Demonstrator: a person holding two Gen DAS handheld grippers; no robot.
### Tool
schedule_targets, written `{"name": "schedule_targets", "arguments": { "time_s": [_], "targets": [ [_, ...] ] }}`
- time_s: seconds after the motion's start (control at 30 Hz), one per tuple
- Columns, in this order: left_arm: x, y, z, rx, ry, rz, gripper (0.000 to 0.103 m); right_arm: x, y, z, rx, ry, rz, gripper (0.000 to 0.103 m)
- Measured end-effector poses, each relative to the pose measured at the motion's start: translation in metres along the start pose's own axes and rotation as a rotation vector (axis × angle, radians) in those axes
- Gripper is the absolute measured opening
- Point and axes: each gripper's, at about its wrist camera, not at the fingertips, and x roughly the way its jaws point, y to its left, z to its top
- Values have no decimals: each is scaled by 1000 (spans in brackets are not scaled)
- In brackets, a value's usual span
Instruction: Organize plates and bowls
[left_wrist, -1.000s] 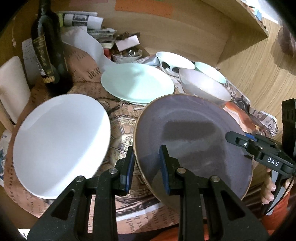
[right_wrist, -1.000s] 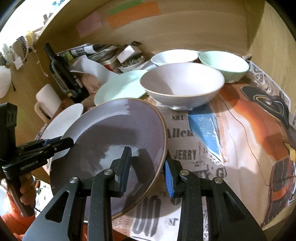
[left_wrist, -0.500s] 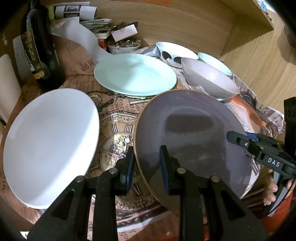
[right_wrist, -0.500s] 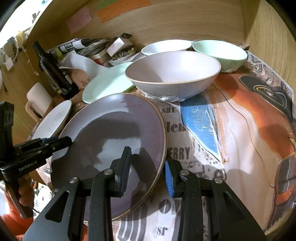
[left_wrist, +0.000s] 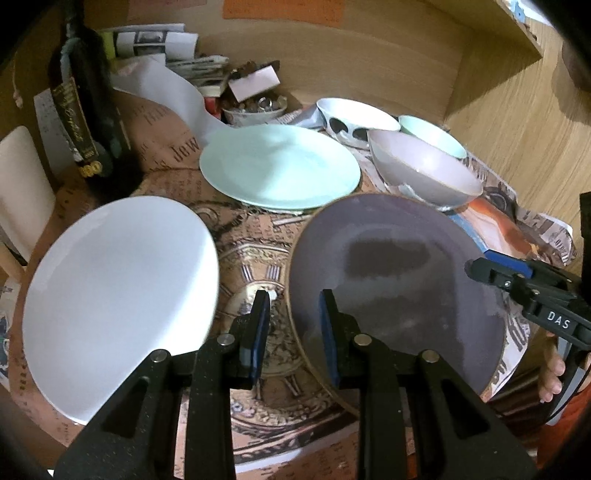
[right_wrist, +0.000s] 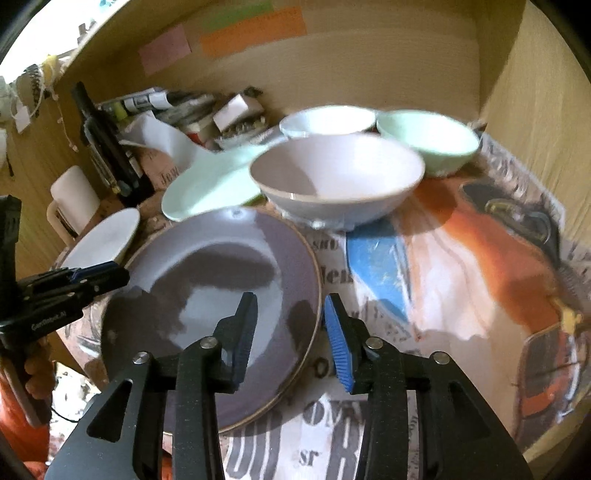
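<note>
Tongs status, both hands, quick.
Left tongs: closed on the rim of the purple plate.
Right tongs: opening, the same plate's rim between them, pads not pressing on it.

We read "DAS" in white on the black body of the right gripper (left_wrist: 496, 273), and "GenRobot.AI" — faint — on the left gripper (right_wrist: 99, 275). The printed newspaper cover (right_wrist: 369, 435) on the table carries broken headline letters: "SHU", "len", "sr" — while its brown sheet (left_wrist: 166, 147) shows "Jew". The gold lettering on the dark bottle label (left_wrist: 72, 122) stays unreadable.
</note>
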Motion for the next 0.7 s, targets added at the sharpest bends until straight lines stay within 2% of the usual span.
{"name": "schedule_targets", "arguments": {
  "time_s": [0.1, 0.27, 0.43, 0.53, 0.7],
  "targets": [
    [-12, 3, 3, -4, -36, 6, 35, -15, 8, 4, -24, -53, 3, 51],
    [-41, 5, 7, -3, -140, 25, 65, -32, 24, 12, -50, -122, 18, 59],
    [-70, 15, 10, -6, -220, 63, 72, -38, 44, 22, -61, -161, 66, 64],
    [-82, 28, 11, -20, -240, 83, 81, -35, 59, 28, -71, -169, 95, 67],
    [-96, 53, 8, -37, -269, 144, 83, -28, 85, 37, -117, -171, 104, 70]
  ]
}}
